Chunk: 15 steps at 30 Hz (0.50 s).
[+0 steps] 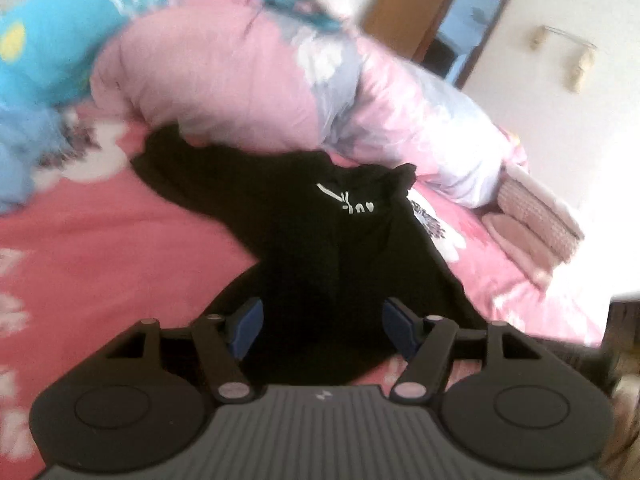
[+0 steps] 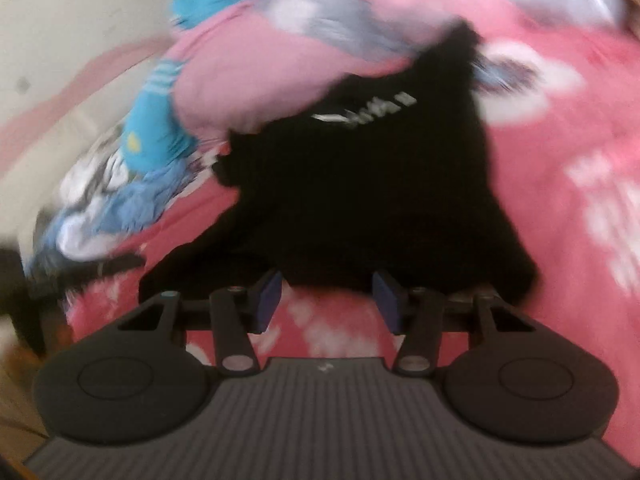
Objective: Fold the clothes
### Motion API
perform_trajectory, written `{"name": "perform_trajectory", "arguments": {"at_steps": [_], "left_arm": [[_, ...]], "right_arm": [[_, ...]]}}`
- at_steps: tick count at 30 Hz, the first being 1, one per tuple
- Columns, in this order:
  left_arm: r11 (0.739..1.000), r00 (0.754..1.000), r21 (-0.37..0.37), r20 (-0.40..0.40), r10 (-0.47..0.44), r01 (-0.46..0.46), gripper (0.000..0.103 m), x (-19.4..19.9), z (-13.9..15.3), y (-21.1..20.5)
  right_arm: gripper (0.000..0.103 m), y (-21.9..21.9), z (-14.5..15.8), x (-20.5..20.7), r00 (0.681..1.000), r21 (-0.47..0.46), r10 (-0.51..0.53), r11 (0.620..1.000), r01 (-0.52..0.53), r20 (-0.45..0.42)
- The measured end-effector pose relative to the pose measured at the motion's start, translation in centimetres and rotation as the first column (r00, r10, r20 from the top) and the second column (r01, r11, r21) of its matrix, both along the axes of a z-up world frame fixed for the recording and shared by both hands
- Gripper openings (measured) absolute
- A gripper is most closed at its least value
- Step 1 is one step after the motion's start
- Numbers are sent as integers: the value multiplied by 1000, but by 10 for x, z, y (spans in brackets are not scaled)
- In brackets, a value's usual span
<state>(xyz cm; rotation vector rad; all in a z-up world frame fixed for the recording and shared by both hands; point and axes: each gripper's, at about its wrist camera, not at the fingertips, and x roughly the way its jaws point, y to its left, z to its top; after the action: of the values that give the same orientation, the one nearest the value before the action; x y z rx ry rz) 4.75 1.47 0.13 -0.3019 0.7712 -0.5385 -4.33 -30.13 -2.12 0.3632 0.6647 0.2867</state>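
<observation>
A black garment (image 1: 320,248) with small white print lies crumpled on the pink flowered bed sheet (image 1: 100,240). My left gripper (image 1: 322,322) hangs over its near end, jaws wide apart, with black cloth filling the gap between the blue pads (image 1: 250,322); I see no pad pressing on it. In the blurred right wrist view, the same black garment (image 2: 360,184) lies just beyond my right gripper (image 2: 327,300). Its jaws stand apart, with only pink sheet (image 2: 560,160) showing between them and the garment's near hem at the fingertips.
A bulky pink and pale-blue quilt (image 1: 240,80) is heaped behind the garment and overlaps its far end. Blue clothing (image 1: 52,40) lies at the left. A folded pinkish stack (image 1: 532,216) sits near the bed's right edge. A white wall and a doorway (image 1: 468,28) stand beyond.
</observation>
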Motion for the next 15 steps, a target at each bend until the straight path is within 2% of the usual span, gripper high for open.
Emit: {"name": "perform_trajectory", "arguments": {"at_steps": [3,5,7,8,9,10,11,13,15], "left_arm": [[998,987,-45,-160,35,-42,70,59,-17,-11],[997,971,-46,-234,55,-67,69,90,-27,-19],[993,950,-25,-293,106,-118,60,114,-37,-26],[991,947,-8,-295,125,-133,49,122,-40,-28],[990,946,22,-291,142,-142,28,129,-41,-31],[988,945,50,-287,154,-146,12,135,-42,-33],[987,945,79,-284,159,-143,5,140,-42,-35],[980,950,129,-254,182,-153,3,147,-37,-34],[968,956,162,-192,222,-193,3,161,-24,-24]], "right_arm": [[50,12,-2,22,999,-80,23,997,-19,48],[50,9,-9,29,999,-87,27,996,-23,45],[50,7,-17,30,998,-92,43,995,-39,45],[50,7,-21,28,997,-101,55,994,-49,52],[50,7,-23,25,995,-120,70,991,-61,68],[50,7,-25,22,993,-135,82,988,-71,81],[50,6,-25,20,992,-140,89,987,-77,86],[51,5,-25,20,991,-133,98,987,-87,86],[51,0,-26,20,992,-104,97,991,-88,77]]}}
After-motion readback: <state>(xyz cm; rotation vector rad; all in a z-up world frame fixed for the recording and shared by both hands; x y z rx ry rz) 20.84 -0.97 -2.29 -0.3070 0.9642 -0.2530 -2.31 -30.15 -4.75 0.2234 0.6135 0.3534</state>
